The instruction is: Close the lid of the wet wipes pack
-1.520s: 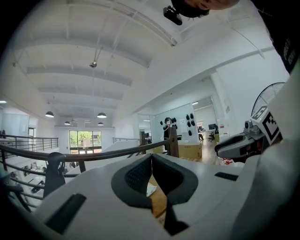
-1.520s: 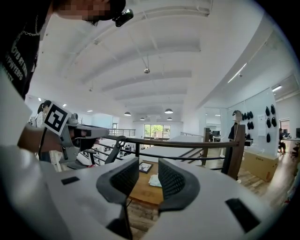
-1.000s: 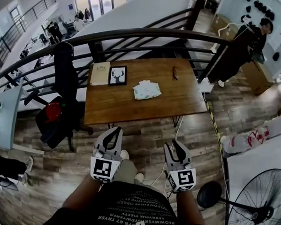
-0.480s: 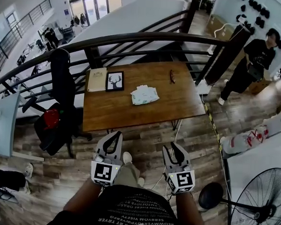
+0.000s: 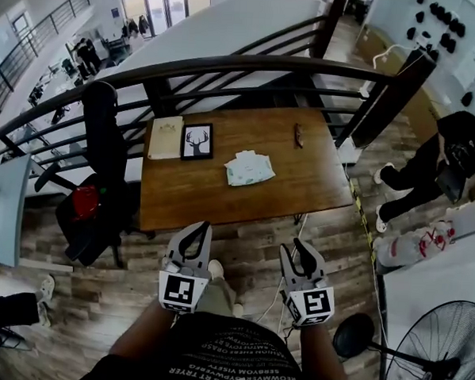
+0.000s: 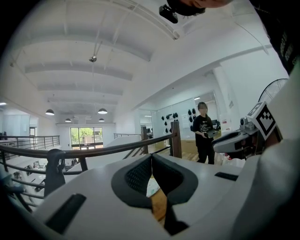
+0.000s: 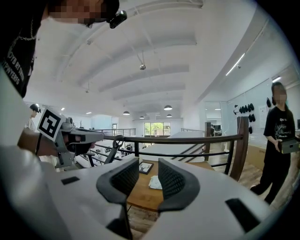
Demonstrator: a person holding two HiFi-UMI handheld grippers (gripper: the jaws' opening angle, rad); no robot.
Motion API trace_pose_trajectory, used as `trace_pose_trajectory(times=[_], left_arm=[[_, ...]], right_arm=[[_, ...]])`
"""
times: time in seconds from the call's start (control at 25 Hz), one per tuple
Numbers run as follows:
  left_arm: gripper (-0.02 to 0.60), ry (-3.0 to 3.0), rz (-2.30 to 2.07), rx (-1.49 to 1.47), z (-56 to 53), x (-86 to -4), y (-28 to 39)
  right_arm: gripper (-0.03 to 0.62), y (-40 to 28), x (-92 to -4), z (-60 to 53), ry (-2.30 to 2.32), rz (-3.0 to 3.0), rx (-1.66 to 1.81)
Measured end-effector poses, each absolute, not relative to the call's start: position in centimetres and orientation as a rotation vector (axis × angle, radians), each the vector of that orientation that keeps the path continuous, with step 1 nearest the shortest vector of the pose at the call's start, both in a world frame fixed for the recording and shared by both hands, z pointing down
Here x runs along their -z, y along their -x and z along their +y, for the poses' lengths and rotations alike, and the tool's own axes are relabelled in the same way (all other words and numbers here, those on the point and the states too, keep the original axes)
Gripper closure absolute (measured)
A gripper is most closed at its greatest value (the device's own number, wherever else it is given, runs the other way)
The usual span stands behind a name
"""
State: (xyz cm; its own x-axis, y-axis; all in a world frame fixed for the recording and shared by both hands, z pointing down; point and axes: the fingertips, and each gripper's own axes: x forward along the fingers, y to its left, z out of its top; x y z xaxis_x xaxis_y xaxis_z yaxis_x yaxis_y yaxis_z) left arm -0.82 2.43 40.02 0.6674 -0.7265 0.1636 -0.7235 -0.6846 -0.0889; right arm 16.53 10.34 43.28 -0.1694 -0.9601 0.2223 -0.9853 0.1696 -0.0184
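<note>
- The desk stands ahead of me and below, backed by a dark railing — I am well short of it, with both tools over the wood floor.
- A person stands off to the desk's right, well apart from the working spot. I judge them no hindrance.
- My left tool has its jaws meeting at the tips, with nothing between them.
- My right tool has its jaws partway apart and is empty. Looking along them, I see the pack far off on the desk.
- The wet wipes pack lies flat near the desk's middle, right of a framed deer picture and apart from it.
- The lid is too small to read from here — I cannot tell how far it stands open.
- The step in hand, as I judge it, is the approach. Nothing of the closing is done yet.
- The next move calls for bringing both tools to the desk's near edge and over the pack. One should steady the pack while the other presses the flap down flat.
</note>
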Motion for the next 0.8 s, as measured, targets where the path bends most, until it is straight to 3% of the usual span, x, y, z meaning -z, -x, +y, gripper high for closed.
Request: trace_pose_trajectory(times=[0.8], left_arm=[[0.554,2.877,1.257,0.328,-14.6,-41.1,0.8]], right_arm=[[0.462,-15.4,-43.8,-7.3,-1.820,-2.311,-0.276]])
